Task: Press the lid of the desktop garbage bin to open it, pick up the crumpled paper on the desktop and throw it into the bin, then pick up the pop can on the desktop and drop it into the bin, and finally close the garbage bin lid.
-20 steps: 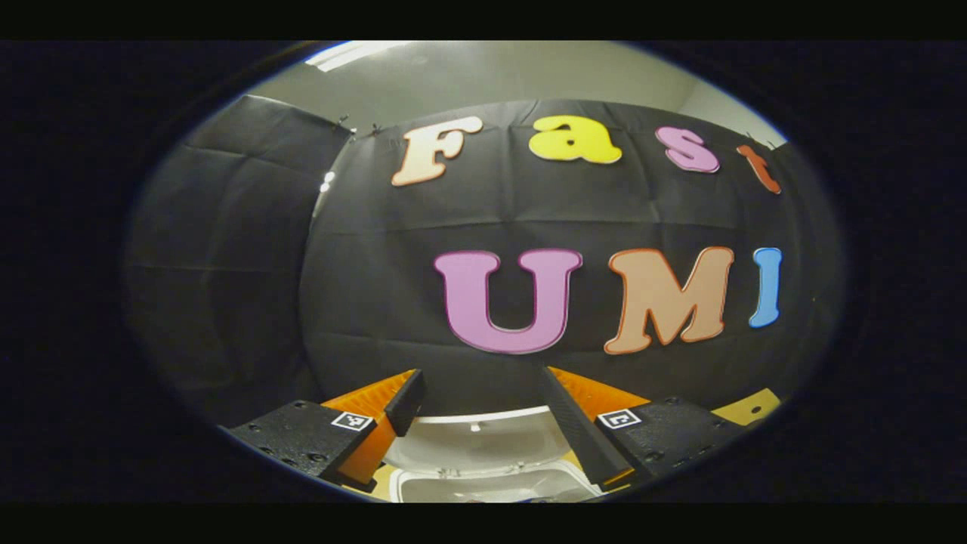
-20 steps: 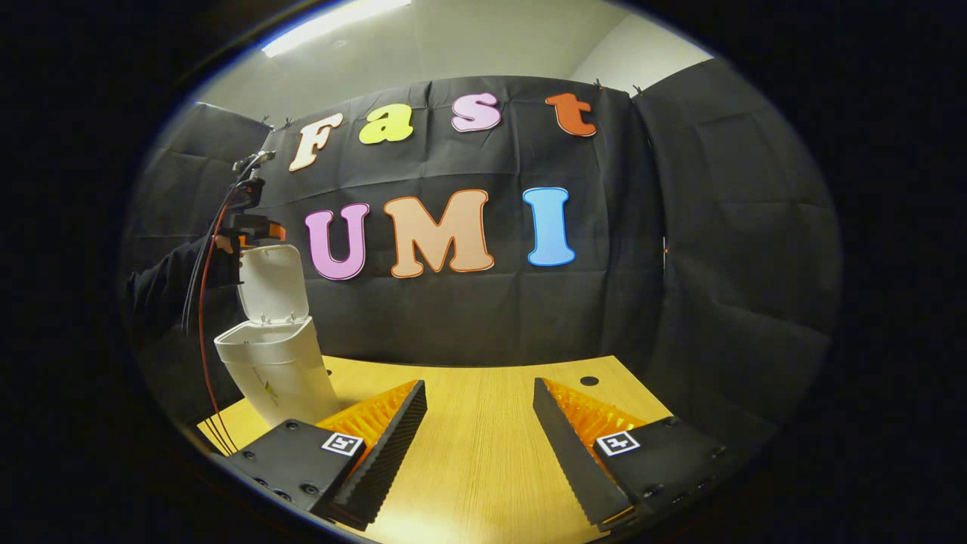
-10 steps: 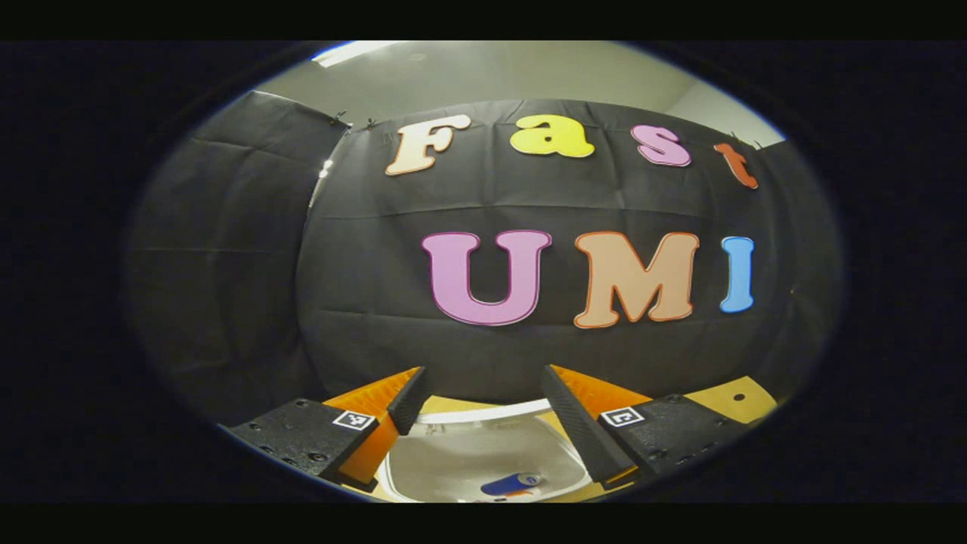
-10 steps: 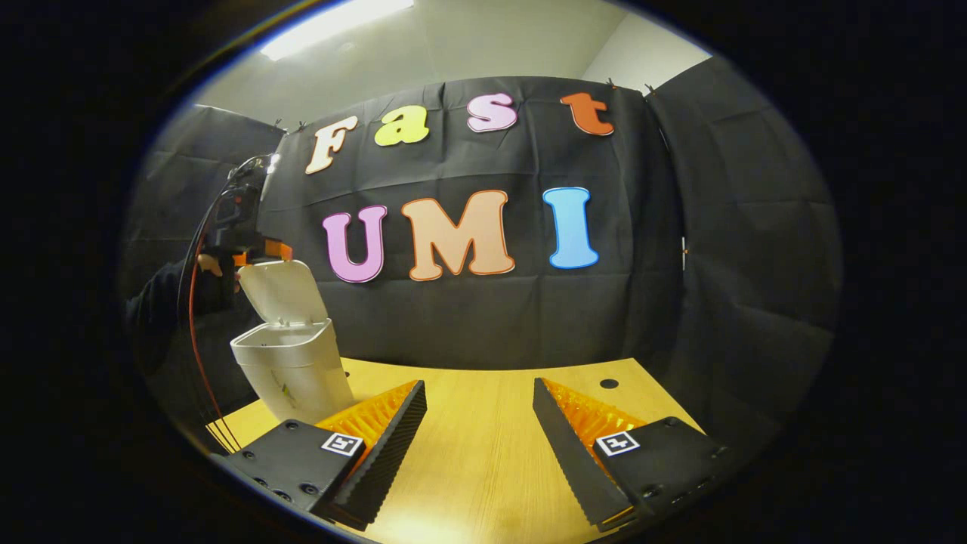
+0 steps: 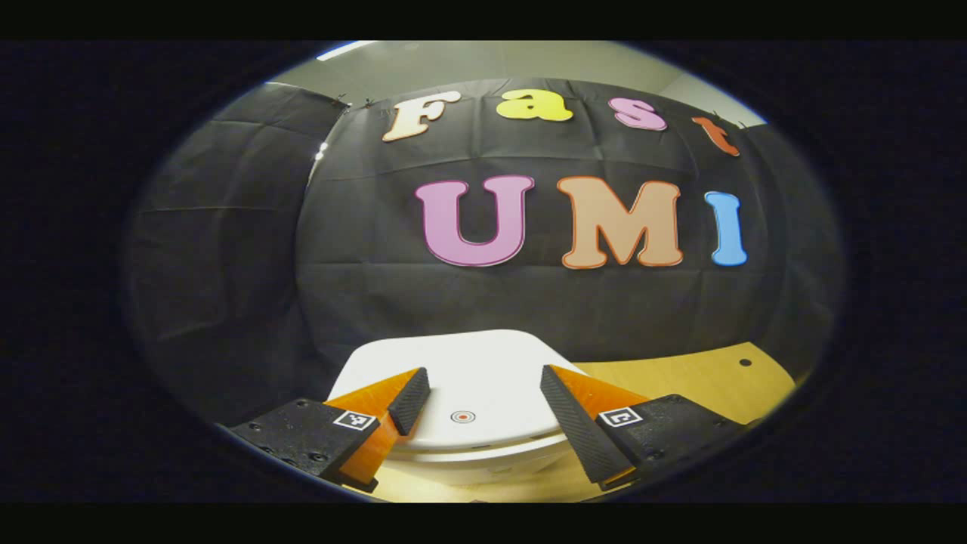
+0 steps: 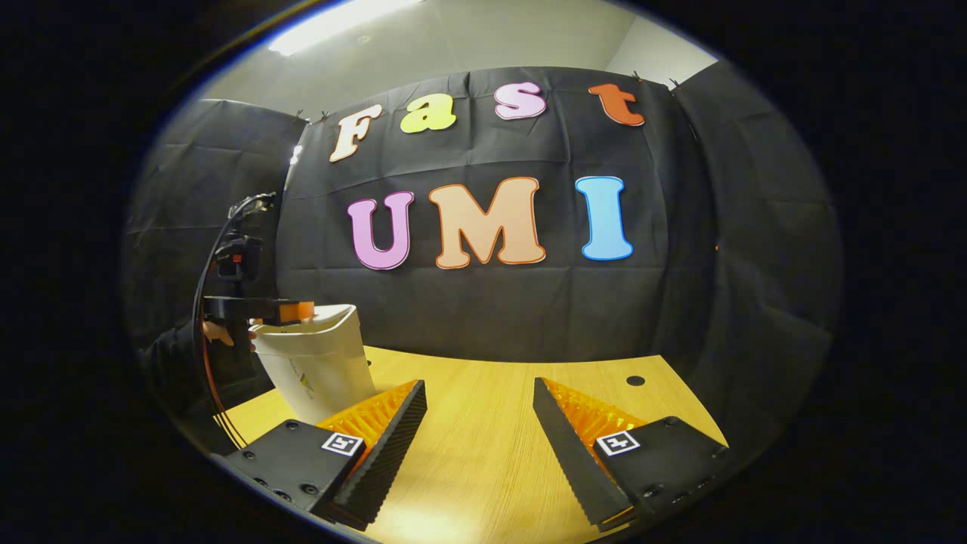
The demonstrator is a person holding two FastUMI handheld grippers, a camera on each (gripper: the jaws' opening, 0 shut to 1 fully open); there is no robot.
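The white desktop bin (image 6: pixel 317 370) stands at the left of the wooden table (image 6: pixel 483 423), its lid (image 5: pixel 461 378) lying flat and closed on top. My left gripper (image 5: pixel 477 400) is open, its fingers spread just over the lid on either side of a small round mark (image 5: pixel 462 416). In the right gripper view that same left gripper (image 6: pixel 261 308) rests at the lid's near edge, held by a hand in a dark sleeve. My right gripper (image 6: pixel 480 423) hovers open above bare tabletop to the right of the bin, with nothing between its fingers.
Black cloth walls close the booth behind and on both sides. A small round hole (image 6: pixel 635 380) sits in the table's far right. Cables (image 6: pixel 208 302) run from the left gripper down past the table's left edge.
The bin lid has swung down from upright to closed, and the left gripper came down with it. The can seen inside the bin half a second ago is now covered.
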